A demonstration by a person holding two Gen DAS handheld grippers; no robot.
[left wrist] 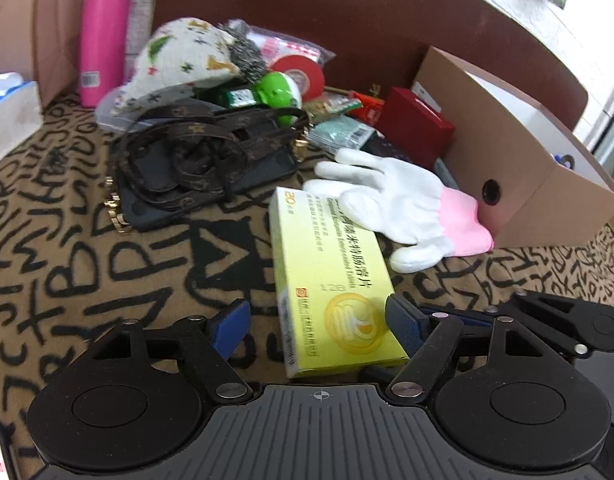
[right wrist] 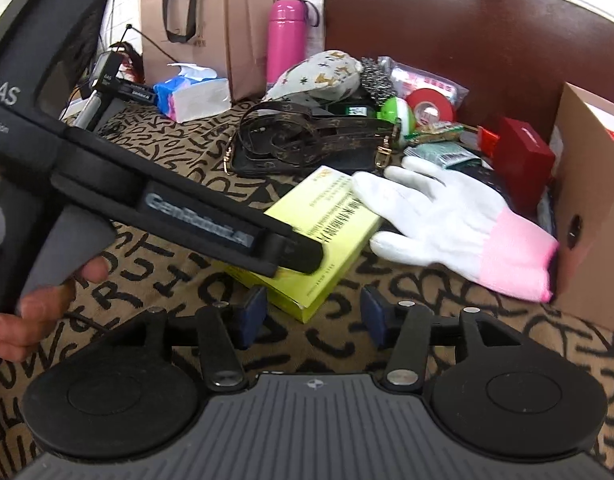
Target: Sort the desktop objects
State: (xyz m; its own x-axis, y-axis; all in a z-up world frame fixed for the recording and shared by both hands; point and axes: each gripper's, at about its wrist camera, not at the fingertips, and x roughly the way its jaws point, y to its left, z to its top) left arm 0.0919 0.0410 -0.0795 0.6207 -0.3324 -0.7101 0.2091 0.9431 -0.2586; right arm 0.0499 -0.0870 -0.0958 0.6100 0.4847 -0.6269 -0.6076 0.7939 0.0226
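Note:
A yellow-green medicine box [left wrist: 331,276] lies flat on the letter-patterned cloth. My left gripper [left wrist: 319,322] is open, its blue pads on either side of the box's near end; the right pad [left wrist: 403,326] is at the box's edge. In the right wrist view the left gripper's body [right wrist: 167,208] lies over the same box [right wrist: 323,232]. My right gripper [right wrist: 313,314] is open and empty, just short of the box's near corner. A white glove with a pink cuff [left wrist: 403,208] [right wrist: 451,216] rests against the box's far end.
A brown cardboard box [left wrist: 519,168] [right wrist: 591,216] stands at the right. Behind lie a dark monogram strap bag [left wrist: 203,160], a patterned cap [left wrist: 183,60], red tape [left wrist: 303,72], a red box [left wrist: 415,124] and a pink bottle [left wrist: 103,32]. A tissue pack [right wrist: 191,94] and paper bag [right wrist: 211,24] are far left.

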